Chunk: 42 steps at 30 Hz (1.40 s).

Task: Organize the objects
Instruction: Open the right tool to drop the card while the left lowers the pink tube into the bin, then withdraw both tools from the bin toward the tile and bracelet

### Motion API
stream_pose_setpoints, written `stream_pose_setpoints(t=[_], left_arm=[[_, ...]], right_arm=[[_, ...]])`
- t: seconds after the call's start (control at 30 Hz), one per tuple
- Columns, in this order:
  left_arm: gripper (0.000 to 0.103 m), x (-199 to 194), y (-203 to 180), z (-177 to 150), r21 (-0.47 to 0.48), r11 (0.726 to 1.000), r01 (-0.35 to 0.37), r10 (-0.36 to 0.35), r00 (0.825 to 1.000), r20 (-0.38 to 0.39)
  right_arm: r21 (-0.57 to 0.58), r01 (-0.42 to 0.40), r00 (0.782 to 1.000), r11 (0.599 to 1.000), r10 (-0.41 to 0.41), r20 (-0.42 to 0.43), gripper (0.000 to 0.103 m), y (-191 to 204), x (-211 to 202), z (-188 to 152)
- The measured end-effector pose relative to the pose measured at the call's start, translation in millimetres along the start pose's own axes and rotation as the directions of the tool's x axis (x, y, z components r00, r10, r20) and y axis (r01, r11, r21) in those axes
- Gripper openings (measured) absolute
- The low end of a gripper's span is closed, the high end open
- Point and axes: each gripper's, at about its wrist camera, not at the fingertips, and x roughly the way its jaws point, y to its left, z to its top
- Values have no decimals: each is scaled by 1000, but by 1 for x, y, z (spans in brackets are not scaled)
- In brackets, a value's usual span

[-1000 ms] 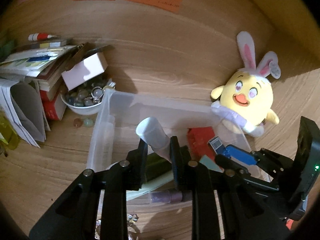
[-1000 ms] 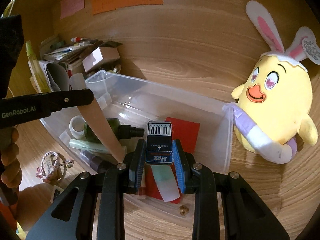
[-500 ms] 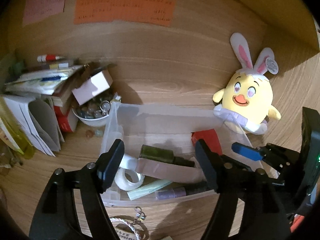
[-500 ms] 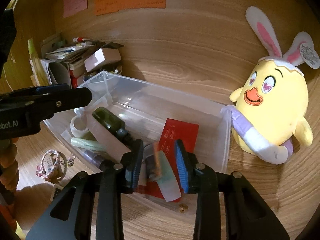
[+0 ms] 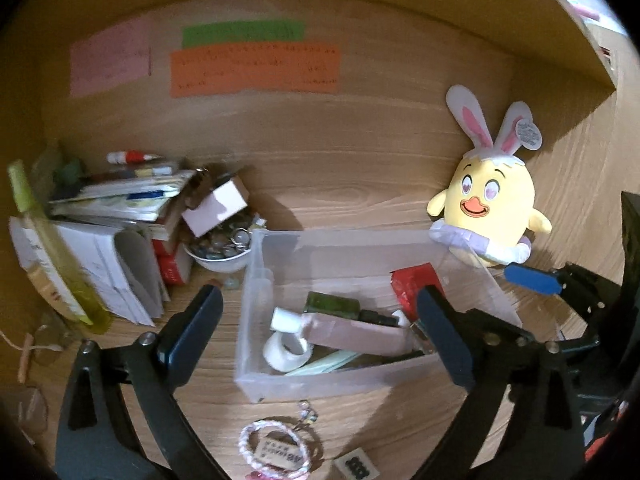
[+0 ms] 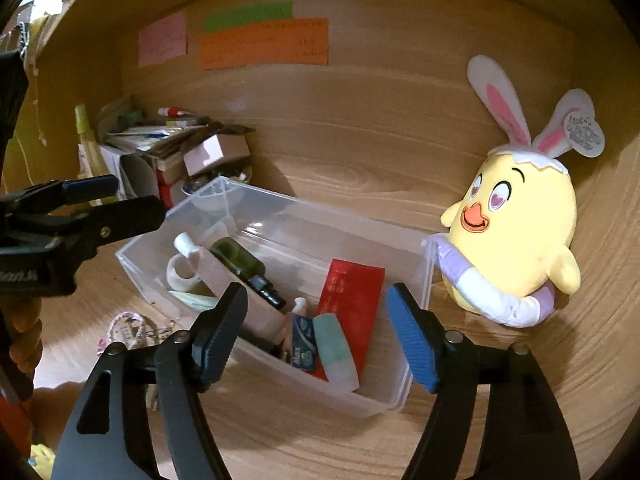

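Observation:
A clear plastic bin (image 5: 340, 242) (image 6: 316, 214) stands on the wooden desk. In it lie a pink tube with a white cap (image 5: 352, 332) (image 6: 236, 284), a dark green bottle (image 5: 332, 306) (image 6: 244, 266), a tape roll (image 5: 286, 350) (image 6: 180, 274), a red packet (image 6: 352, 296), a mint-green piece (image 6: 336, 352) and a small blue staple box (image 6: 302, 338). My left gripper (image 5: 320, 332) is open and empty, above the bin's near side. My right gripper (image 6: 314, 332) is open and empty, above the bin's right end.
A yellow bunny-eared plush (image 5: 492, 216) (image 6: 516, 232) sits right of the bin. A stack of books and papers (image 5: 108, 216), a small box (image 5: 216, 206) and a white bowl of marbles (image 5: 222, 248) stand at the left. A beaded bracelet (image 5: 276, 446) lies in front of the bin.
Both grippers opened and drew back and up. The left let go of the pink tube, the right let go of the staple box; both now lie in the bin.

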Motion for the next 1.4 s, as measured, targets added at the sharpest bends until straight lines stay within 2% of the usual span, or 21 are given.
stream_pose_setpoints(t=[0.33, 0.57, 0.9, 1.23, 1.33, 1.4], left_arm=[[99, -18, 14, -22, 22, 999, -39, 40, 999, -27], [100, -26, 27, -40, 39, 998, -59, 61, 997, -53], [100, -24, 48, -72, 38, 996, -81, 86, 987, -136], [100, -13, 55, -105, 53, 996, -66, 76, 972, -224], [100, -11, 55, -112, 58, 997, -48, 61, 968, -245], [100, -9, 54, -115, 63, 997, -32, 48, 964, -261]], right_arm=[[-37, -37, 998, 999, 39, 50, 71, 20, -31, -11], [-48, -68, 997, 997, 70, 38, 71, 38, -34, -24], [-66, -152, 986, 986, 147, -73, 71, 71, -5, -51], [-95, -243, 954, 965, 220, -201, 70, 102, 24, -70], [-102, -251, 948, 963, 222, -230, 63, 108, 32, -73], [-105, -262, 940, 959, 229, -252, 50, 111, 38, -75]])
